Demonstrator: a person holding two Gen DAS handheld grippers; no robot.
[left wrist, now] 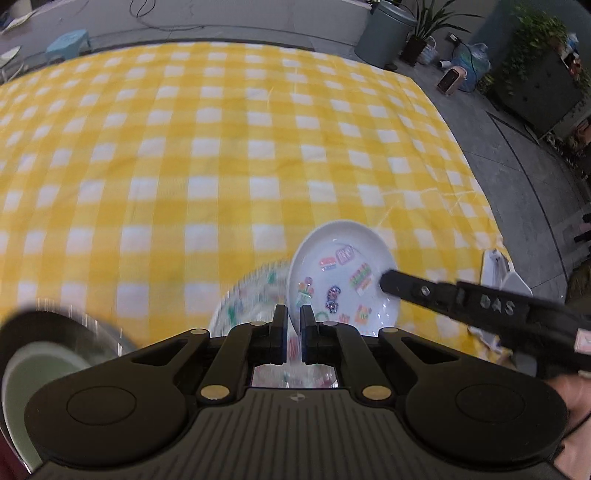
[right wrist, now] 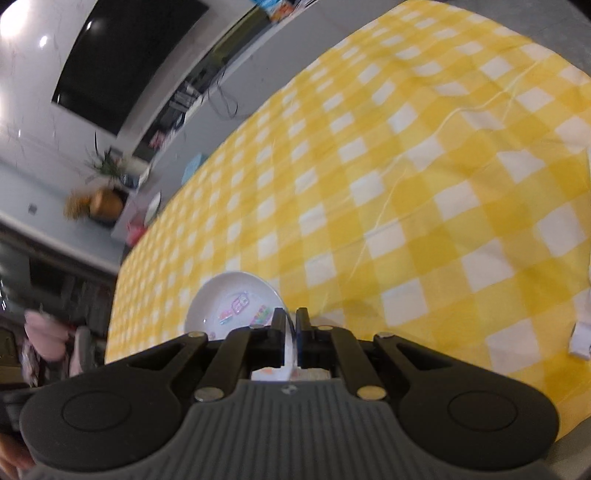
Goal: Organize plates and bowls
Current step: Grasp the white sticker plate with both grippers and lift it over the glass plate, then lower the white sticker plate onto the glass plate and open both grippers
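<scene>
Yellow-check cloth (left wrist: 221, 147), grey floor (left wrist: 517, 177), bin (left wrist: 384, 33), plants (left wrist: 539, 33); maybe TV (right wrist: 125, 62).

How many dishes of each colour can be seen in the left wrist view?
White plates with coloured prints: 2
Pale green dish: 1
Dark shiny bowl, blurred: 1
Total: 4

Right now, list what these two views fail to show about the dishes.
- Patterned plate, left wrist view: motion-blurred and half hidden behind the white plate and the left gripper, so its design is unreadable.
- Green bowl, left wrist view: blurred, cut by the frame edge.
- White plate's near rim, right wrist view: covered by the right gripper.
</scene>
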